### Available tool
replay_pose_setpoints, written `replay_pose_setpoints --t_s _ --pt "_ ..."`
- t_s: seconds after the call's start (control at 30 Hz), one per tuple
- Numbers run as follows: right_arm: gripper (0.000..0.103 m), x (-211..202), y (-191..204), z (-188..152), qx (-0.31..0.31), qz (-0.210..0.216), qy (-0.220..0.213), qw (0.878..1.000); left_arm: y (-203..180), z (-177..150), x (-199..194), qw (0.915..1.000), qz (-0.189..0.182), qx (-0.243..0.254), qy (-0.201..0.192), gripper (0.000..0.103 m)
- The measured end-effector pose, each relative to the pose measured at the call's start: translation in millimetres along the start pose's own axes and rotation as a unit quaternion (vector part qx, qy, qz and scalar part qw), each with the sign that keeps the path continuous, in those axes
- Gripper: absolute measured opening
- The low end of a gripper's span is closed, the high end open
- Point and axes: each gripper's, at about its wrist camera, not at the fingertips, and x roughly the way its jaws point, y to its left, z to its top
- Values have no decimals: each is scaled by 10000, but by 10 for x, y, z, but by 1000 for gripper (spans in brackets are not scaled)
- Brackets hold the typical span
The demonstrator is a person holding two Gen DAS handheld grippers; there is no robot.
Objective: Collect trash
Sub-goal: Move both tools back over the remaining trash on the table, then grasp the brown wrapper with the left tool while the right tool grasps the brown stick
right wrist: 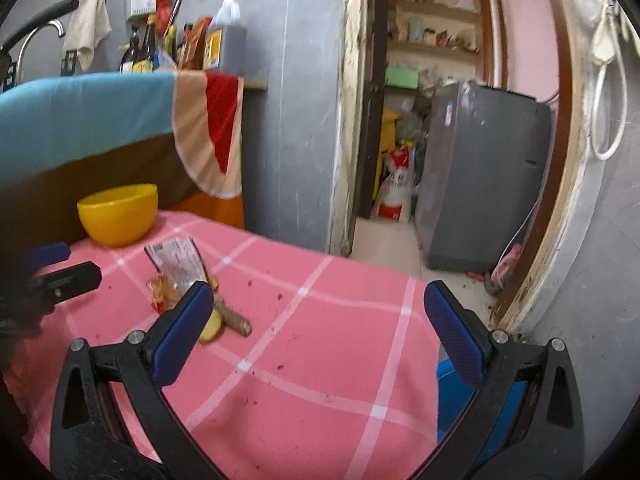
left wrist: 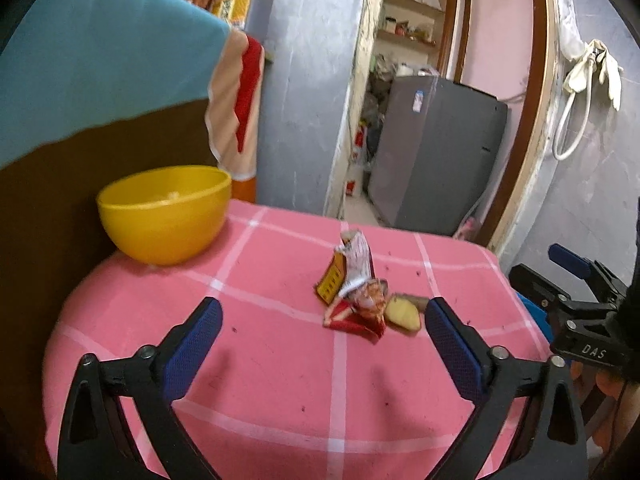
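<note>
pink tablecloth with white checks, yellow bowl, red-orange wrapper, blue claw pads.

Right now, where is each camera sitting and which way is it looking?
Left wrist: on the left hand-held gripper, looking down at the wrapper and yellow bowl; the right hand-held gripper shows.
Right wrist: on the right hand-held gripper, facing the pink table and doorway.
Both share wrapper, bowl, table.

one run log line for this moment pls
left gripper: open, empty | right gripper: open, empty | crumpled red snack wrapper: on pink checked cloth | yellow plastic bowl: untouched
</note>
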Motion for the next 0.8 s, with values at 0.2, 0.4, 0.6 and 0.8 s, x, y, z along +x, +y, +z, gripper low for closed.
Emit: replay_pose_setpoints --t_s 0.2,0.4,0.6,0.8 --pt "94 250 7 -30 -31 339 663 9972 -14 -24 208 9978 -382 -187 512 62" --pt "71 561 86 -78 -148 831 1500 9851 -134 5 312 9955 -597 -113 723 41" --pt "55 740 169 -90 -336 1105 2001 9729 -160 36 416 9942 -552 -168 905 23" --pt "48 790 298 -18 -666 1140 2057 9697 -84 49 469 9923 -567 -406 1019 14"
